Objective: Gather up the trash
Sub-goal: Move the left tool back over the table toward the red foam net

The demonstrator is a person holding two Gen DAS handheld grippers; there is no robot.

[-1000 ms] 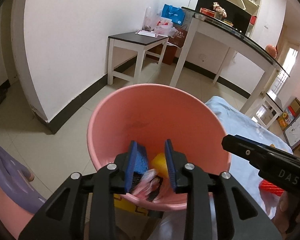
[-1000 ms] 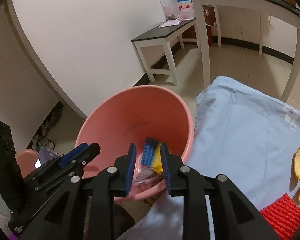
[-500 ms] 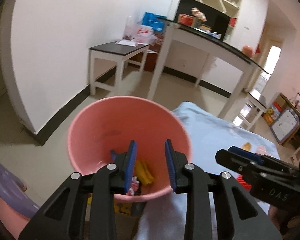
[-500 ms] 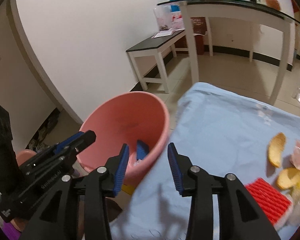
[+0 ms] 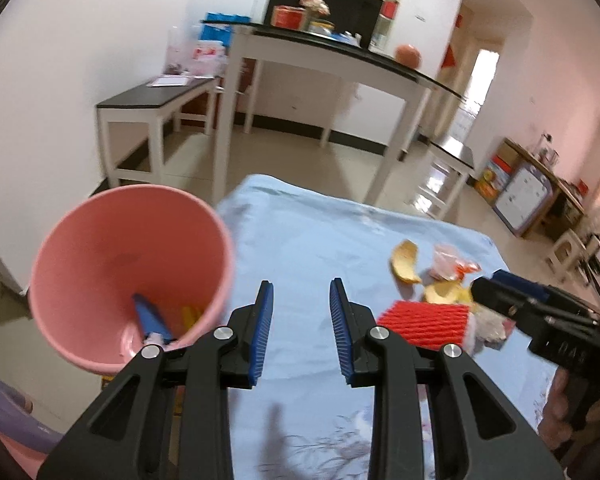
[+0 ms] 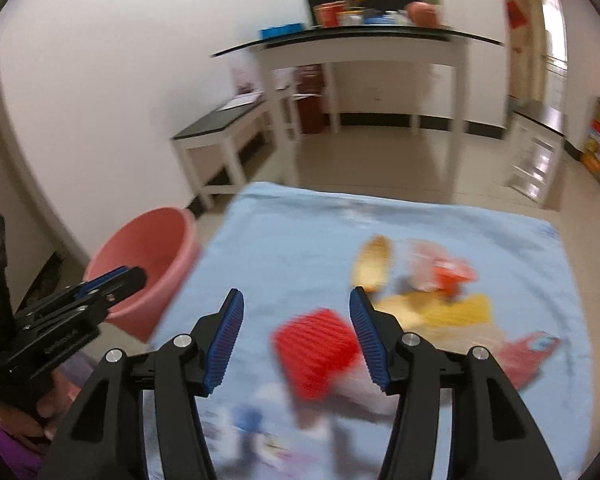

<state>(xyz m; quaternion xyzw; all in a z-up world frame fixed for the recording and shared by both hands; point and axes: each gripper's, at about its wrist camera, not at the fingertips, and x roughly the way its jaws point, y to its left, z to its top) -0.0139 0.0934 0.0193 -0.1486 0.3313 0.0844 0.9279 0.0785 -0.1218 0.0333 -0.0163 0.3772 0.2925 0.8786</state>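
Both tongs, a second ago over the pink bucket (image 5: 130, 272), have swung back above the blue-clothed tabletop (image 6: 300, 240): left tongs (image 5: 301, 326) part-open and empty, right tongs (image 6: 296, 334) wide and empty above the red ridged scrap (image 6: 316, 350); peels (image 6: 372, 264) and wrappers (image 6: 440, 268) remain uncollected

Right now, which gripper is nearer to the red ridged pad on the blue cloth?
Right. The right gripper is open above the red ridged pad, which shows between its fingers. The left gripper is open beside the pink bucket, with the pad off to its right.
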